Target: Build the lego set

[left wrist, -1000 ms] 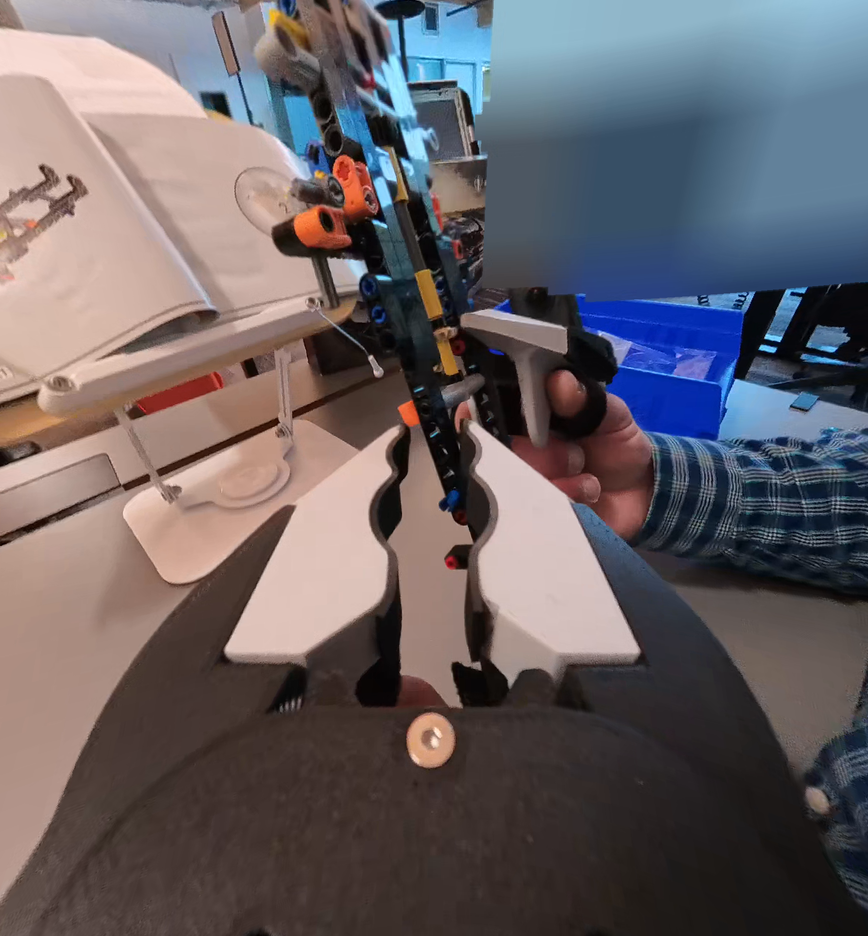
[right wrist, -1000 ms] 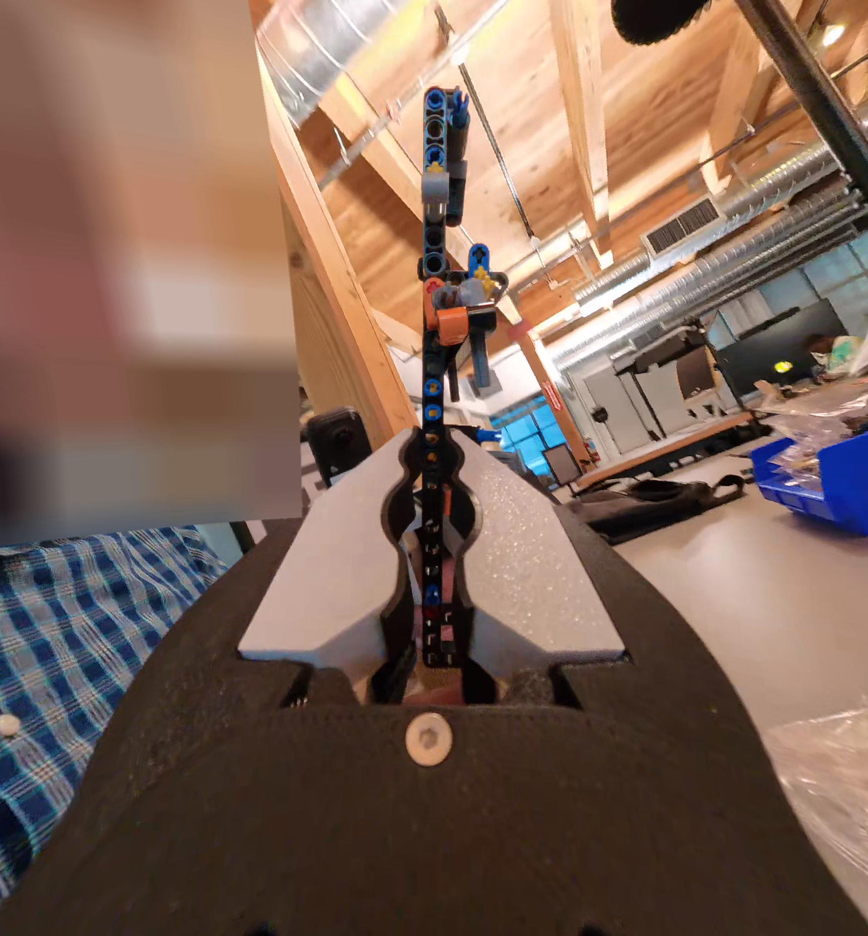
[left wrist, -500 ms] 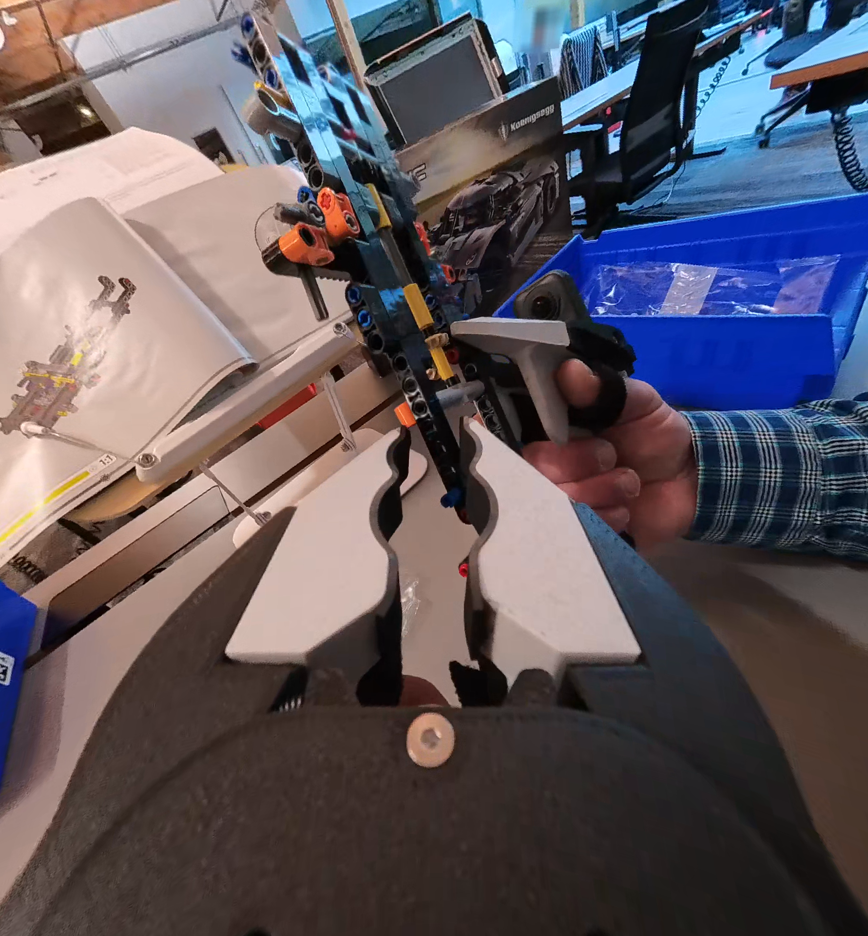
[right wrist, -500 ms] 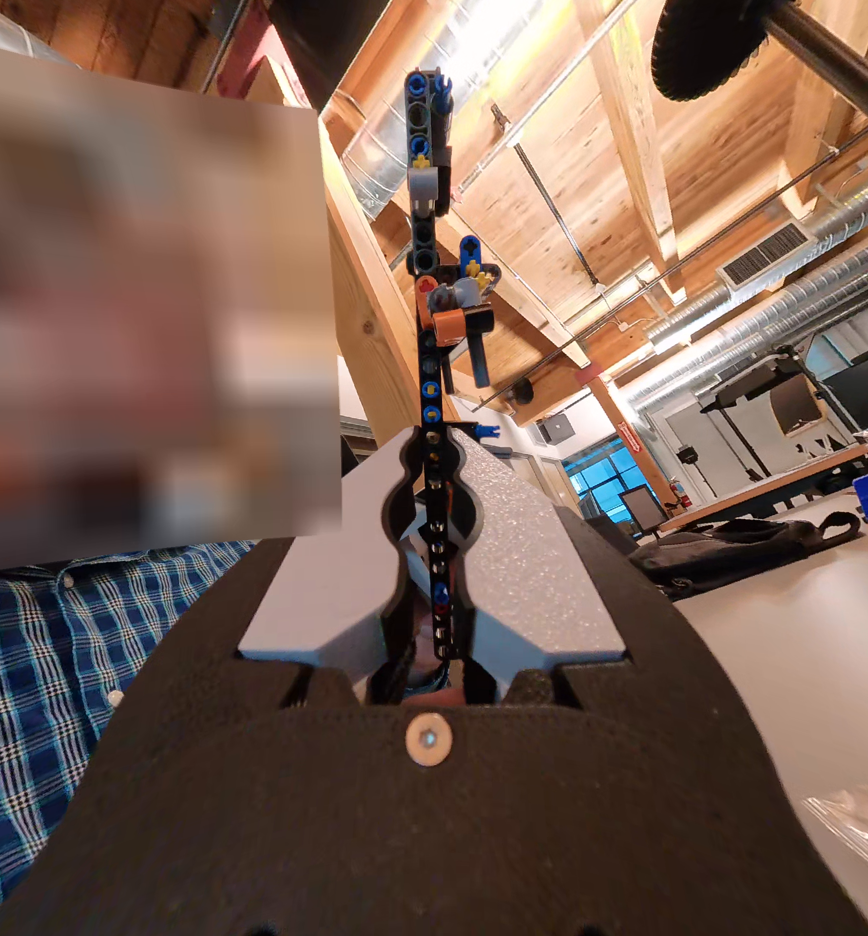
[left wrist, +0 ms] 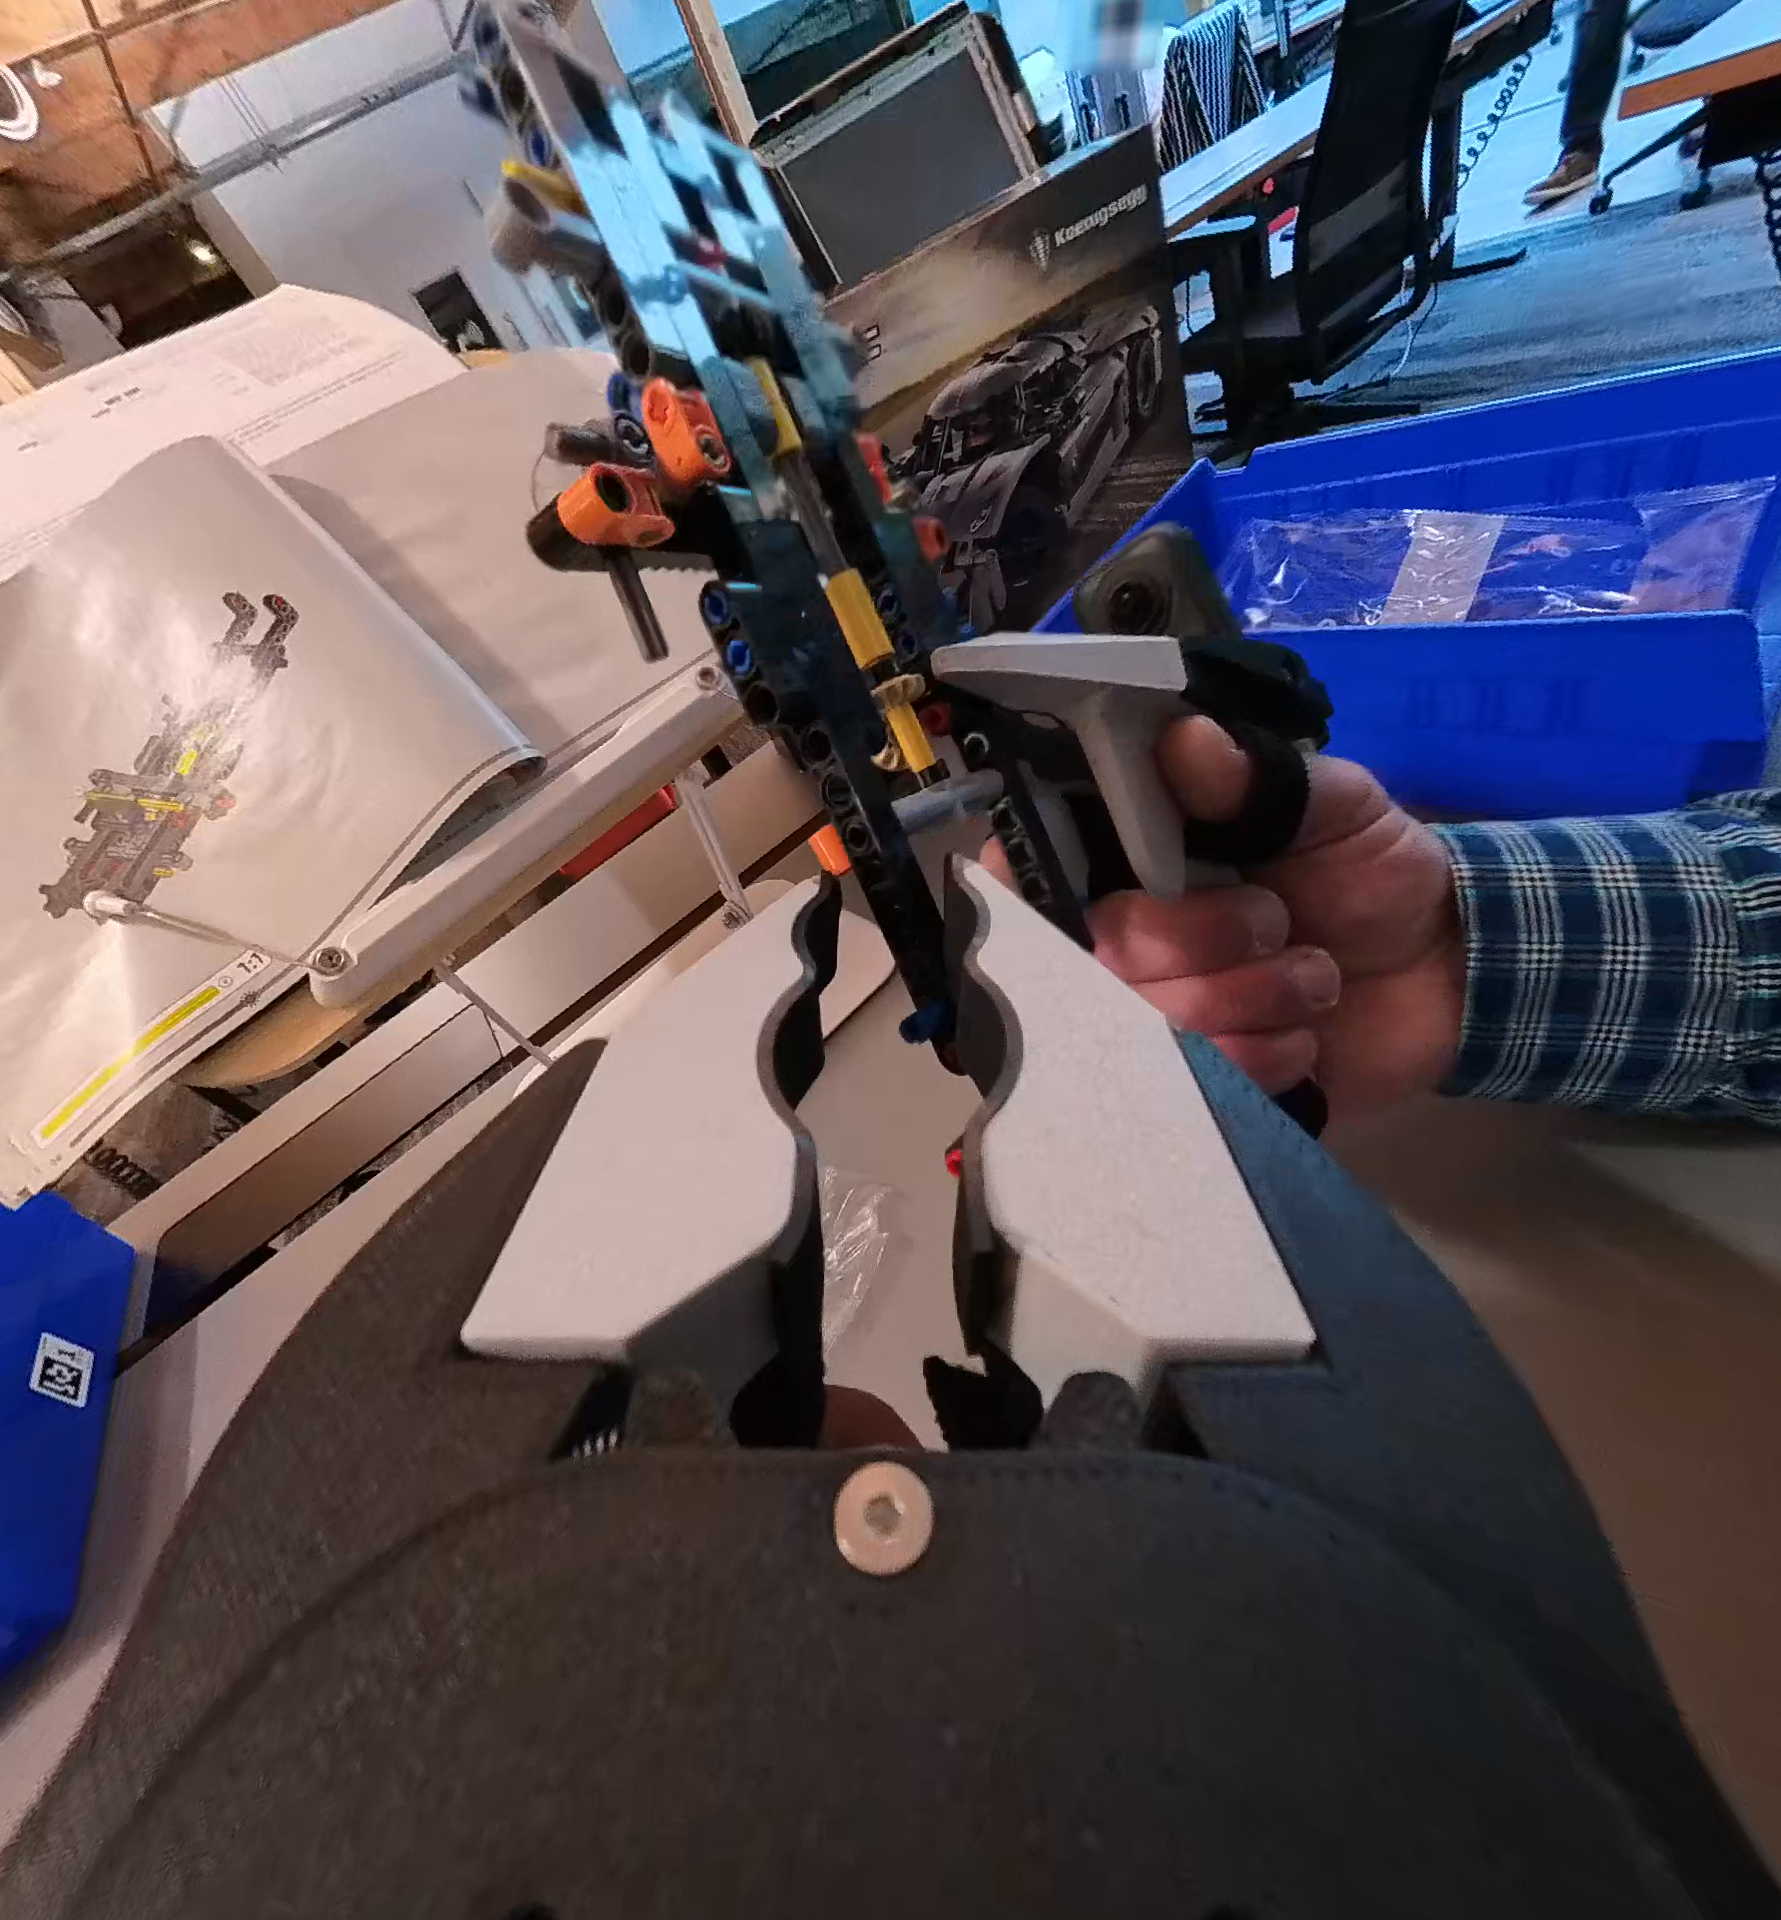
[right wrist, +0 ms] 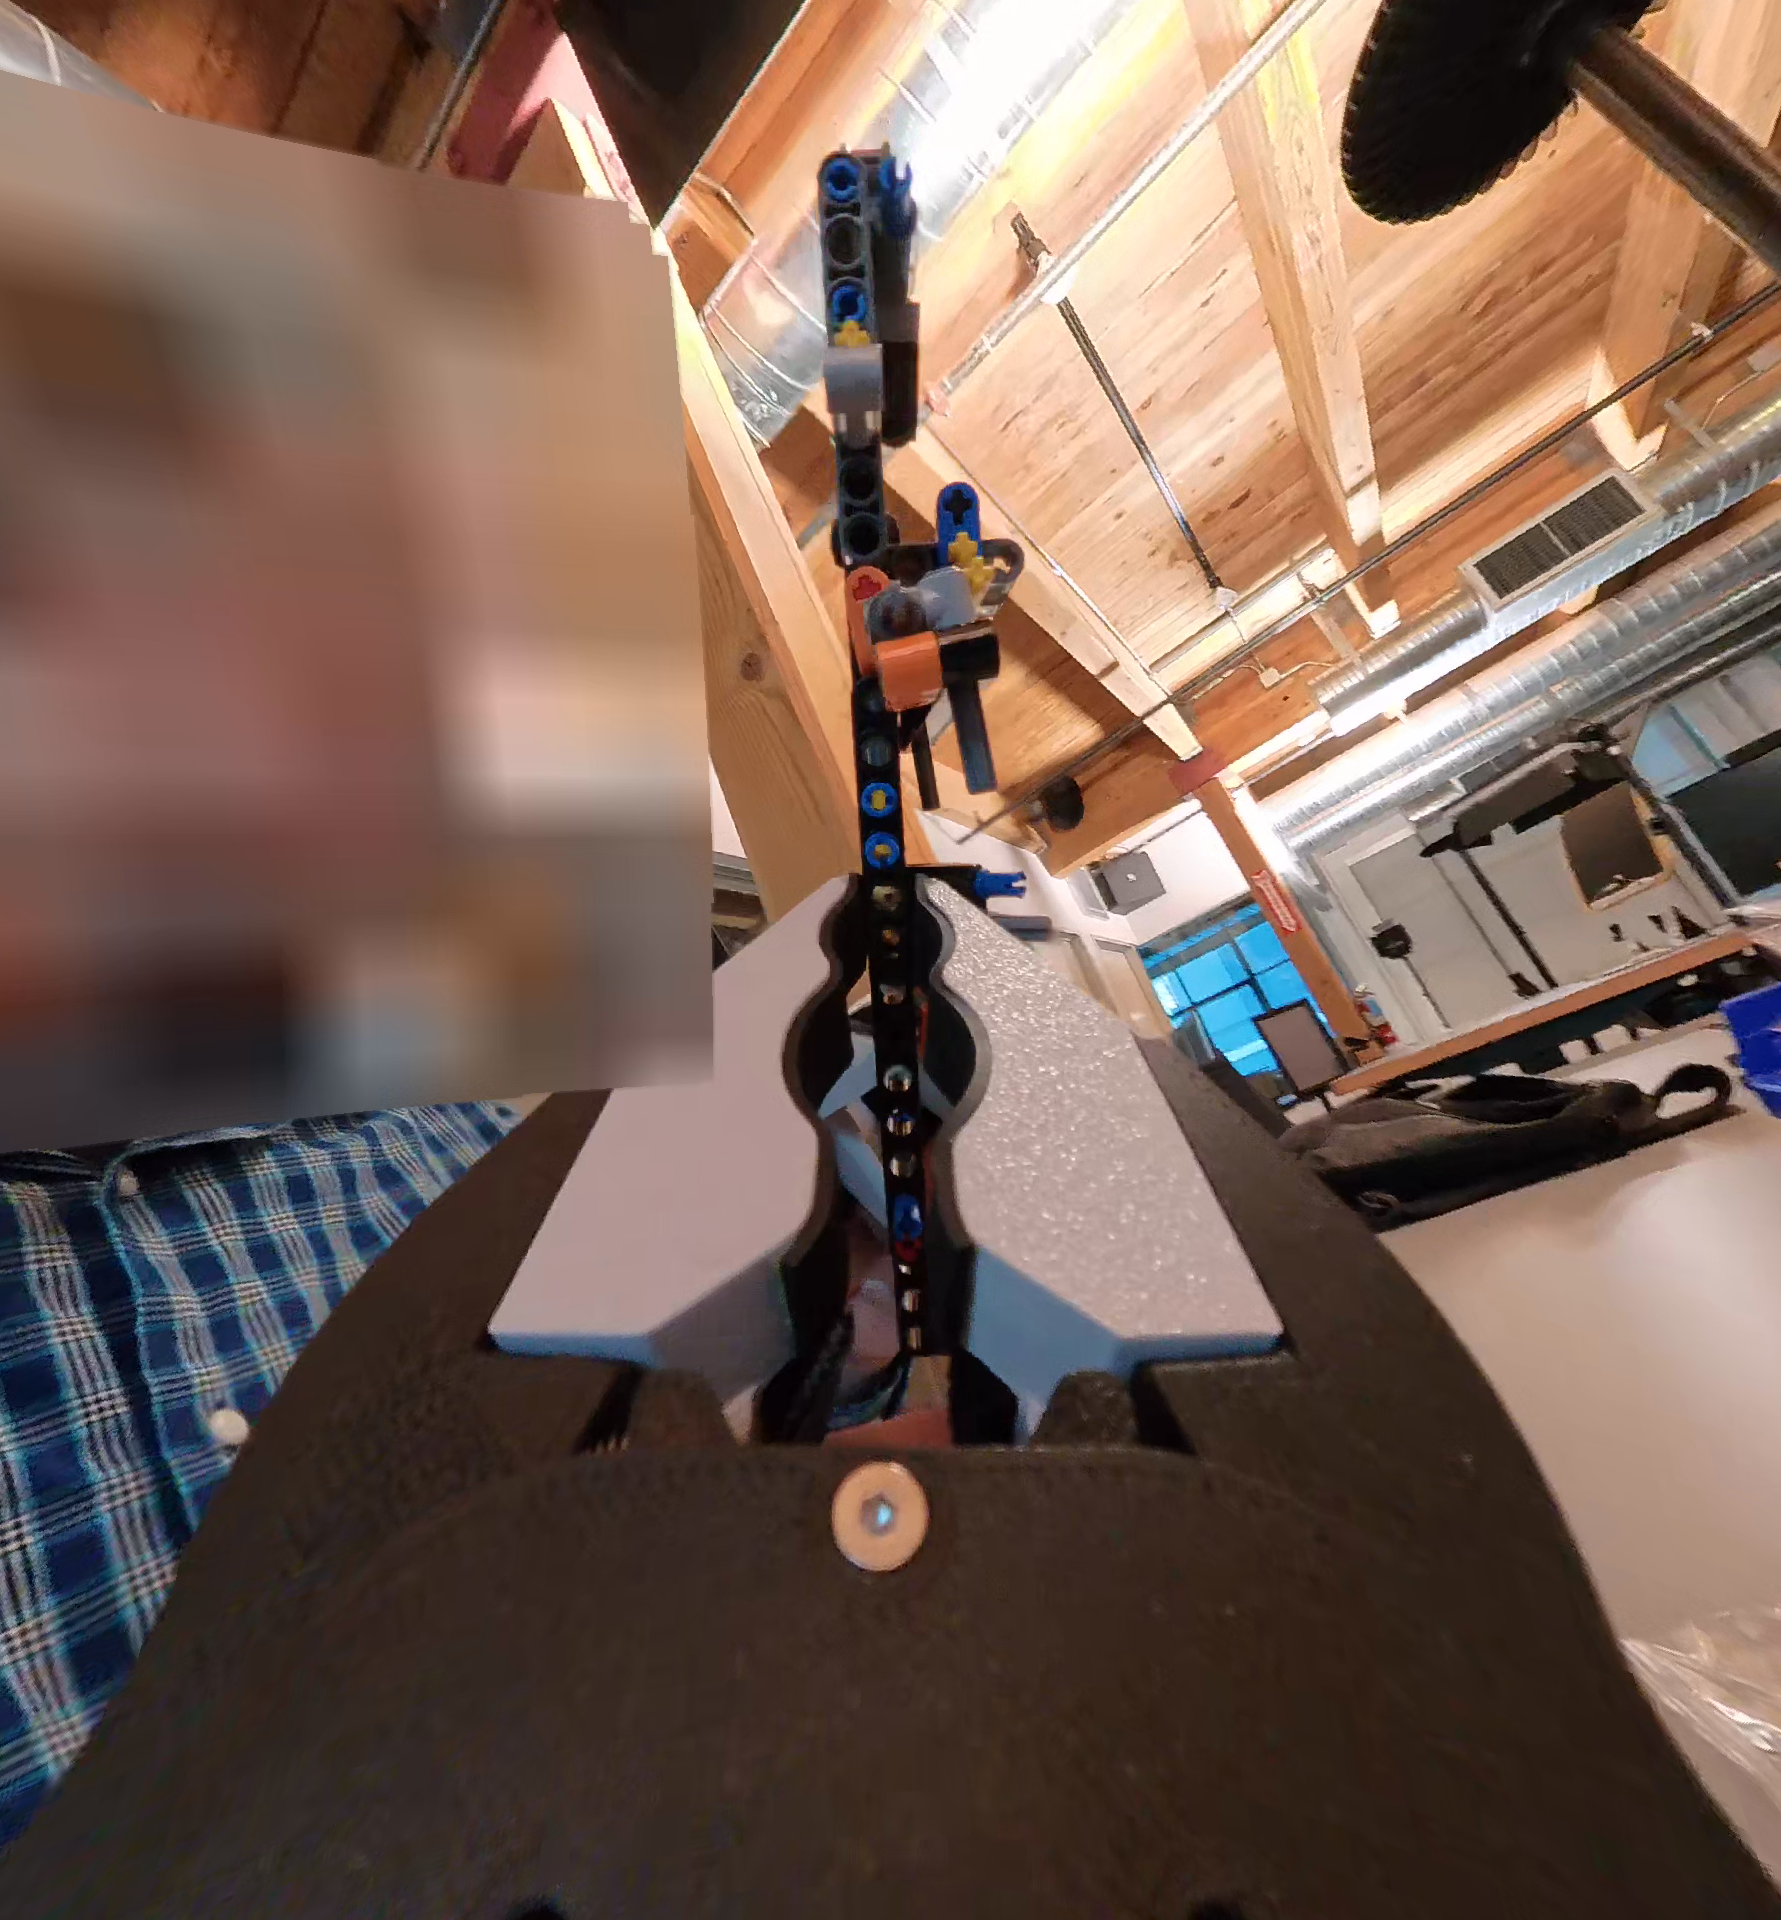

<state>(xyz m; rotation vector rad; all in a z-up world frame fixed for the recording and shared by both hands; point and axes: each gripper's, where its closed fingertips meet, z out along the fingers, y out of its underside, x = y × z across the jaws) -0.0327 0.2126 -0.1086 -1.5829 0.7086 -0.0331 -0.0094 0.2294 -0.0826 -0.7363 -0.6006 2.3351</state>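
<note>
Right gripper (right wrist: 891, 904): both grey fingers pressed against the sides of a long black beam, so it is clenched on the lego assembly (right wrist: 881, 644), which rises from between the fingers toward the wooden ceiling beams. Assembly carries blue pins along the beam, an orange connector and grey pieces near mid-height, and a second short black section at the top. In the left wrist view the same assembly (left wrist: 761, 582) stands tilted, top leaning left and far, held in the air above the table (left wrist: 1592, 1299); the right gripper (left wrist: 990, 831) meets it from the right, with a person's hand (left wrist: 1281, 914) in a plaid sleeve wrapped around the gripper's grey handle. Left gripper (left wrist: 891, 894): fingers parted with a clear gap; the lower end of the black beam sits in that gap close to the right finger (left wrist: 1094, 1143), the left finger apart from it. I cannot tell whether the right finger touches the beam. A small clear plastic bag (left wrist: 850, 1236) lies on the table beneath the gap. Left of the assembly: an open instruction booklet (left wrist: 190, 727) on a white stand (left wrist: 512, 842). Behind the assembly: the set's box (left wrist: 1052, 416) with a dark car picture. Far right: a blue bin (left wrist: 1551, 665) holding clear bags.
</note>
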